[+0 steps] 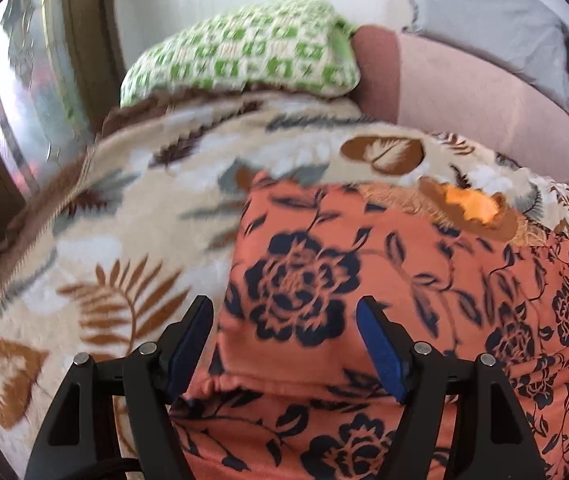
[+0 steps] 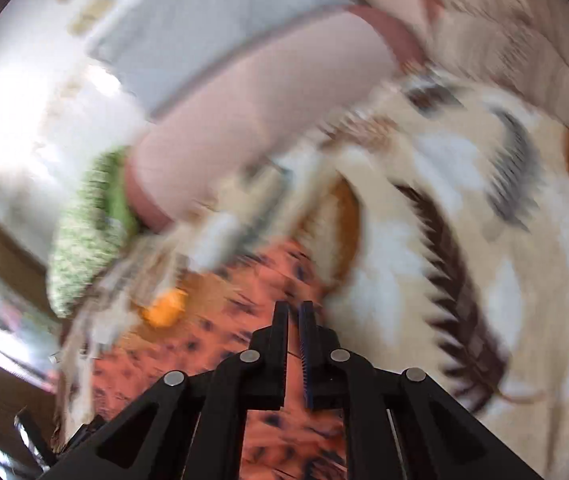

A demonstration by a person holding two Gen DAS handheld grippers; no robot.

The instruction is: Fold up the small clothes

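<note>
Motion blur smears the garment (image 2: pixel 244 320) and blanket (image 2: pixel 424 240)

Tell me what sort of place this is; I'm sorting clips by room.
Probably a bedroom at home: a leaf-patterned fleece blanket covers a bed-like surface, with a green-and-white pillow and a grey cushion at its head. An orange floral garment lies on it.

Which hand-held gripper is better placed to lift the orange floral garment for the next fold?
Right, probably. The right hand-held gripper is shut over the orange floral garment, seemingly pinching its edge, though blur hides the contact. The left hand-held gripper hangs open above the cloth, gripping nothing.
</note>
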